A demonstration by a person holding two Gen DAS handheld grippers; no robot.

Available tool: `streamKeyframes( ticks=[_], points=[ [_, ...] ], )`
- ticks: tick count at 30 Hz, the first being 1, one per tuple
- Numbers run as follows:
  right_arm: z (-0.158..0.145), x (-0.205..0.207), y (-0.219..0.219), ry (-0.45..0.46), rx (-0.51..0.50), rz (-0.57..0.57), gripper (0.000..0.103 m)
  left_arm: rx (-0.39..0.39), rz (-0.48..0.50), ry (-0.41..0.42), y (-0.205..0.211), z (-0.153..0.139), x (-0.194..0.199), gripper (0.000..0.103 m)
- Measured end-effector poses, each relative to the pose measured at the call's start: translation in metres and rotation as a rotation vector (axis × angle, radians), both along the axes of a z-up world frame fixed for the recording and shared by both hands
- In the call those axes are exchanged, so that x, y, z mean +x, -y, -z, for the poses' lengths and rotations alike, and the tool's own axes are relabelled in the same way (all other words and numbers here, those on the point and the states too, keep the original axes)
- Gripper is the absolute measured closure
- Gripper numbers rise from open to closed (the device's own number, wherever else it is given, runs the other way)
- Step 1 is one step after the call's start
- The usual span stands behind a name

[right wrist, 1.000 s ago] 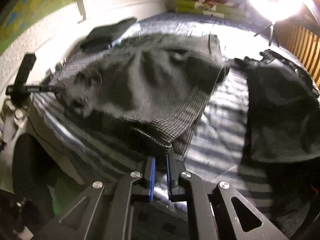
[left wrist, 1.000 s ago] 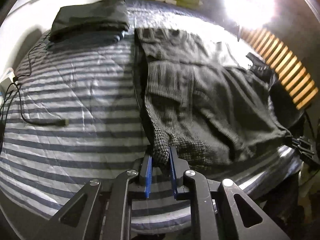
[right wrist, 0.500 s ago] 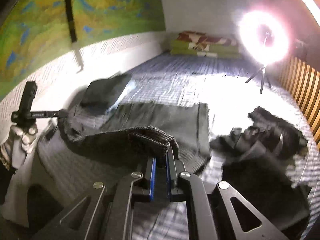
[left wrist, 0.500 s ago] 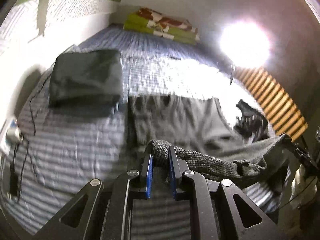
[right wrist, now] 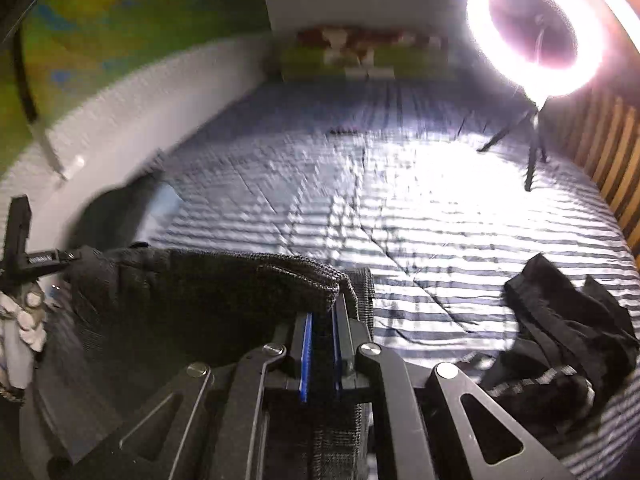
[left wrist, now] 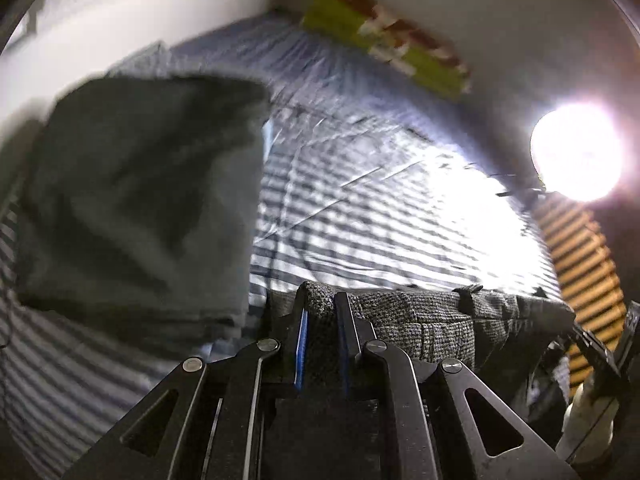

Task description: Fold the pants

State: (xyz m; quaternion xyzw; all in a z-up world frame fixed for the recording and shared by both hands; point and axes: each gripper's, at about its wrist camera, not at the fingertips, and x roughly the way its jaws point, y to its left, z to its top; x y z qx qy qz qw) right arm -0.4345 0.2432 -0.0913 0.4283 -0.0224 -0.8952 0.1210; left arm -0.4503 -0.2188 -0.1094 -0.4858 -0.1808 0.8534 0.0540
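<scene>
The grey woven pants [left wrist: 420, 316] hang stretched between both grippers above the striped bed [left wrist: 380, 208]. My left gripper [left wrist: 320, 304] is shut on one corner of their edge, and the cloth runs off to the right toward the other gripper. In the right wrist view my right gripper [right wrist: 323, 312] is shut on the opposite corner of the pants [right wrist: 208, 280], whose edge runs left to the left gripper [right wrist: 36, 260], held by a hand. The rest of the pants below the lifted edge is hidden.
A folded dark garment [left wrist: 136, 200] lies at the left by the white wall. A crumpled black garment [right wrist: 560, 344] sits at the bed's right side. A ring light [right wrist: 536, 28] on a tripod glares at the far right, with green pillows [left wrist: 384, 60] at the far end and wooden slats [left wrist: 580, 264].
Both grippers have lifted the pants' edge off the bed and carried it forward toward the far end. The pants went from lying flat to hanging taut between the two grippers.
</scene>
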Motion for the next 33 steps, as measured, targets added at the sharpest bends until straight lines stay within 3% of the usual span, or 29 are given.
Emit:
streamKeyframes(
  ticks=[4, 10, 18, 23, 27, 30, 31, 33],
  points=[
    [0.042, -0.032, 0.008, 0.061, 0.045, -0.003, 0.096, 0.024, -0.037, 0.078, 0.005, 0.048, -0.030, 0.091],
    [0.069, -0.051, 0.002, 0.100, 0.037, 0.006, 0.096, -0.007, -0.018, 0.080, -0.004, 0.069, -0.042, 0.091],
    [0.076, -0.048, -0.004, 0.113, -0.005, 0.019, 0.095, -0.005, 0.010, 0.084, -0.011, 0.048, -0.032, 0.090],
    [0.069, -0.056, -0.002, 0.095, 0.000, 0.022, 0.095, -0.065, 0.017, 0.068, -0.018, 0.026, -0.027, 0.091],
    [0.072, -0.065, 0.003, 0.105, 0.017, 0.046, 0.095, -0.072, -0.026, 0.094, -0.005, 0.036, -0.027, 0.090],
    [0.083, -0.066, 0.013, 0.162, 0.077, 0.033, 0.090, -0.124, -0.027, 0.113, -0.009, 0.042, -0.024, 0.080],
    [0.082, -0.064, 0.011, 0.178, 0.073, 0.031, 0.089, -0.109, -0.011, 0.131, -0.011, 0.040, -0.020, 0.071],
    [0.073, -0.055, 0.003, 0.176, 0.036, 0.038, 0.088, -0.094, 0.018, 0.118, -0.013, 0.032, -0.012, 0.067]
  ],
)
